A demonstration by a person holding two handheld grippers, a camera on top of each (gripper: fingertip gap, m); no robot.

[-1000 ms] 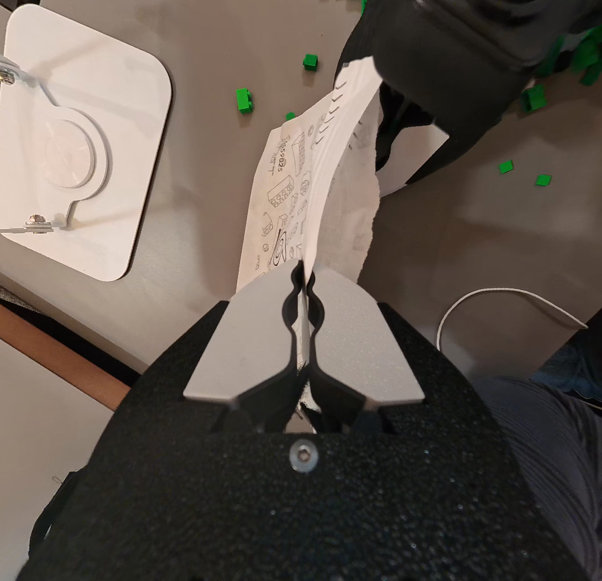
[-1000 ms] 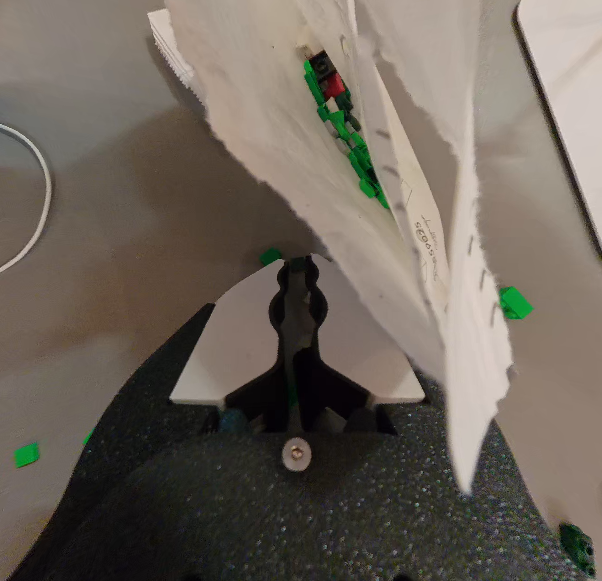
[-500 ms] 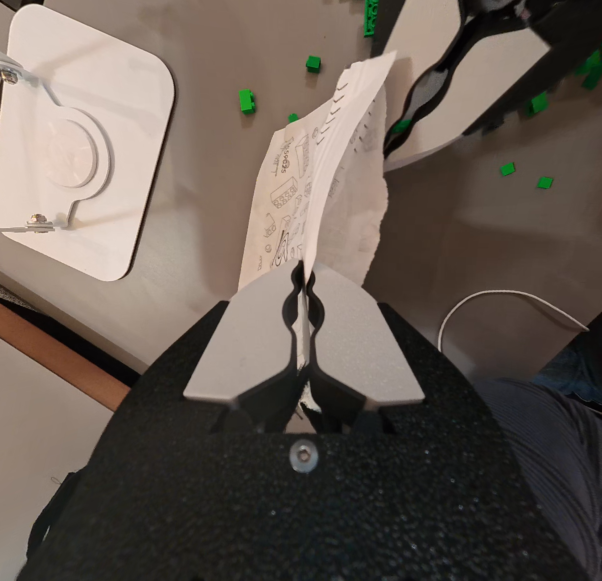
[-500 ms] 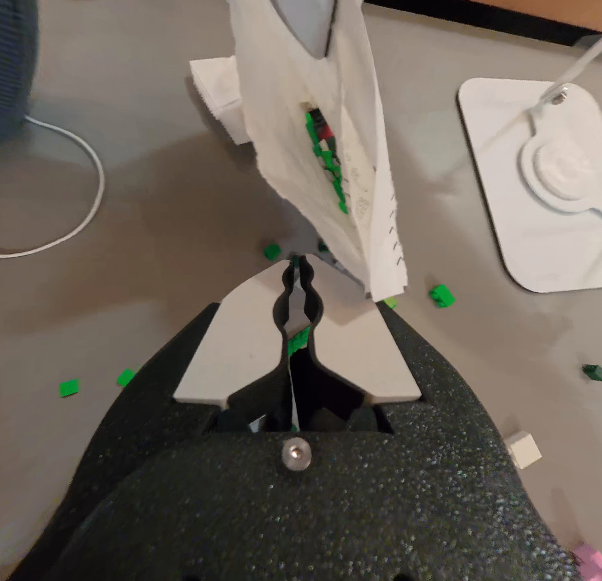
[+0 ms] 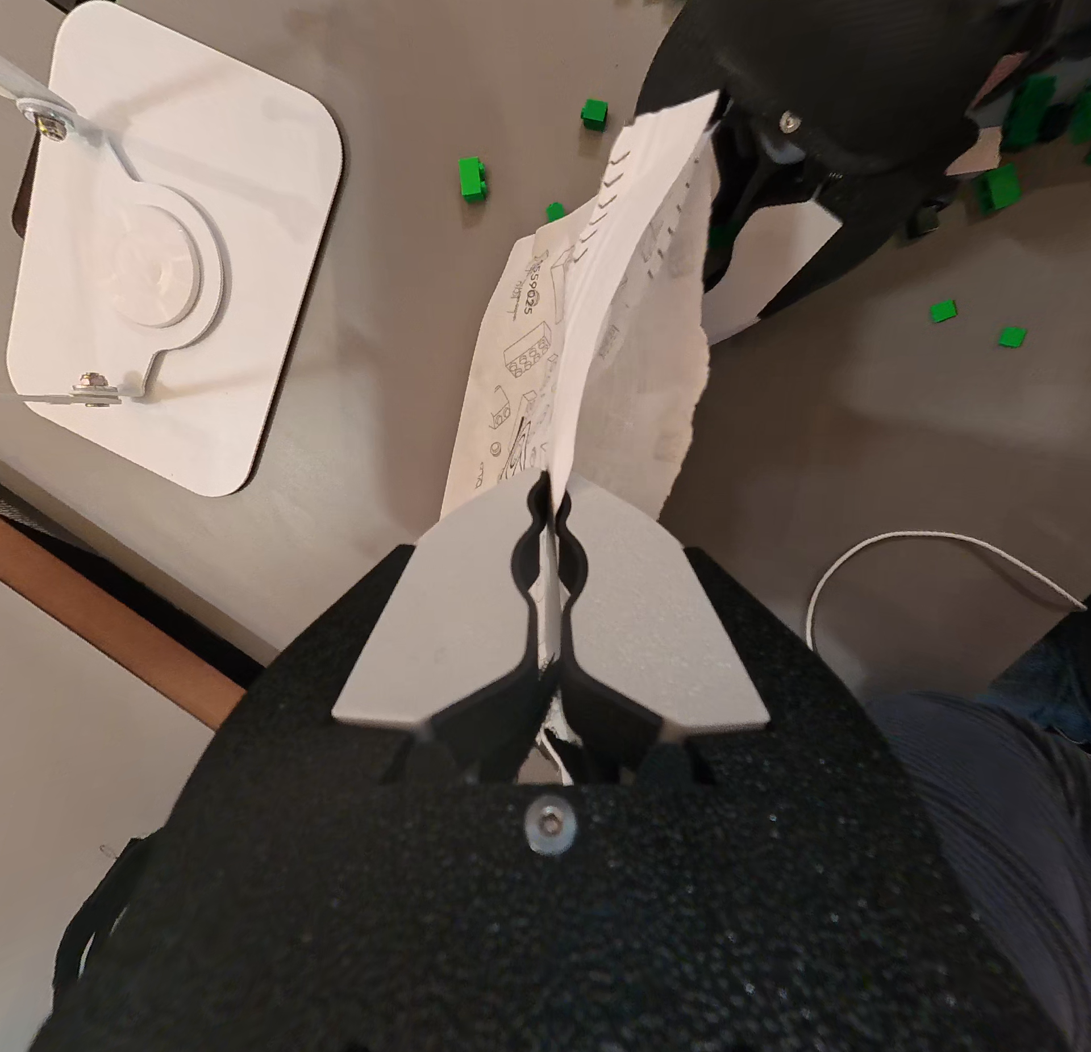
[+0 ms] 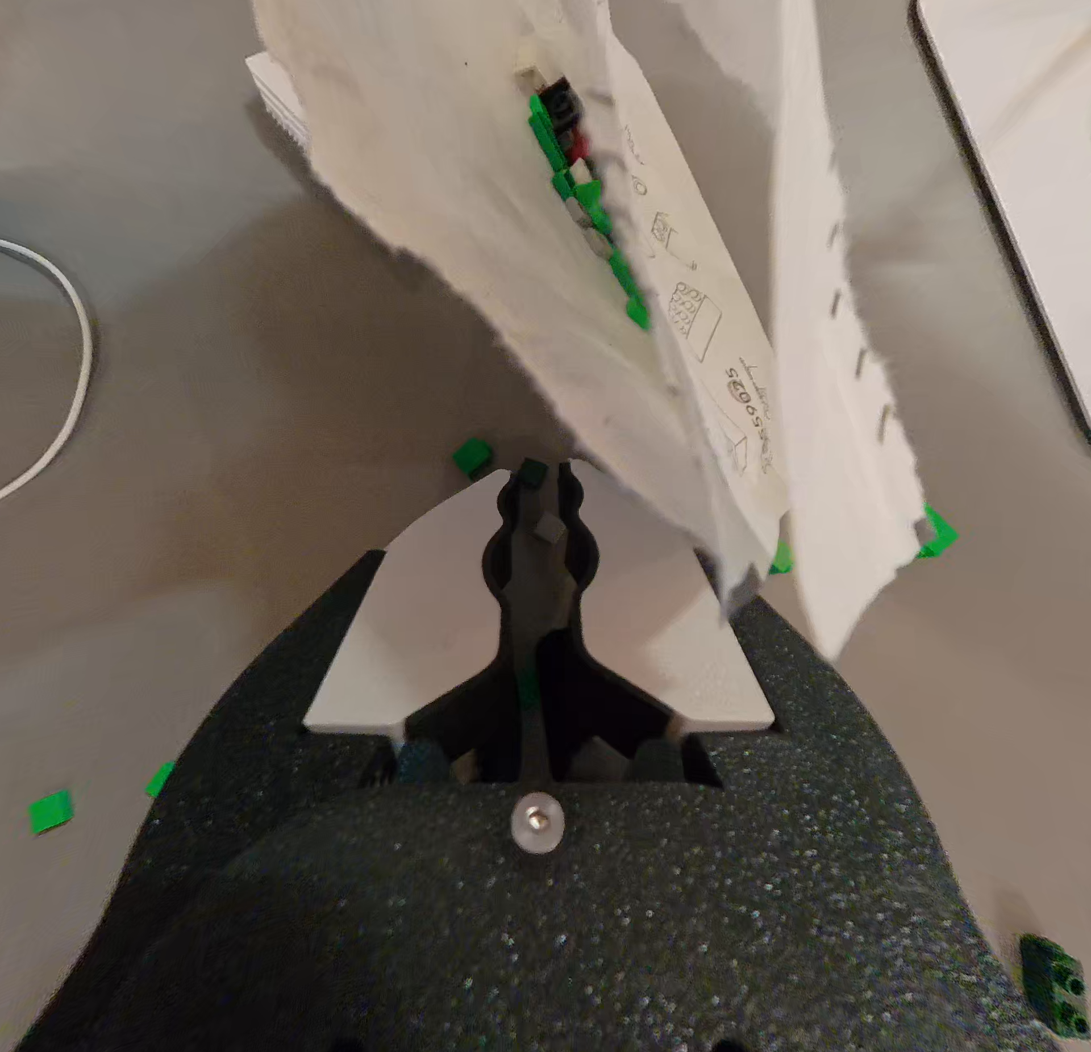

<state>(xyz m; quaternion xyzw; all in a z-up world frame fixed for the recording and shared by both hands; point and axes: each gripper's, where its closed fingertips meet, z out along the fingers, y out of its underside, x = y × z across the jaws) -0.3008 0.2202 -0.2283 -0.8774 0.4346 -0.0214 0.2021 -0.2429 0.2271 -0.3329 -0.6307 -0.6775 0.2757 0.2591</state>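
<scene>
My left gripper (image 5: 552, 483) is shut on the edge of a torn white paper bag (image 5: 626, 315) printed with brick drawings and holds it above the grey table. The bag's torn end gapes toward the right wrist view (image 6: 472, 256), showing several green, black and red bricks (image 6: 590, 197) inside. My right gripper (image 6: 540, 472) sits just below that opening, jaws nearly together with a narrow slit and nothing between them. In the left wrist view the right gripper (image 5: 711, 283) is partly hidden behind the bag's far end.
A white stand base (image 5: 177, 256) lies left of the bag and also shows in the right wrist view (image 6: 1033, 138). Loose green bricks (image 5: 472, 180) dot the table. A white cable (image 5: 885, 545) curves nearby. The table edge (image 5: 118, 628) and a person's leg (image 5: 1003, 846) are close. The left gripper's tips are roughly 12 centimetres from the right gripper's.
The right gripper pulled back from the bag half a second ago and has moved in close under its torn opening again. The left gripper has kept its hold without moving.
</scene>
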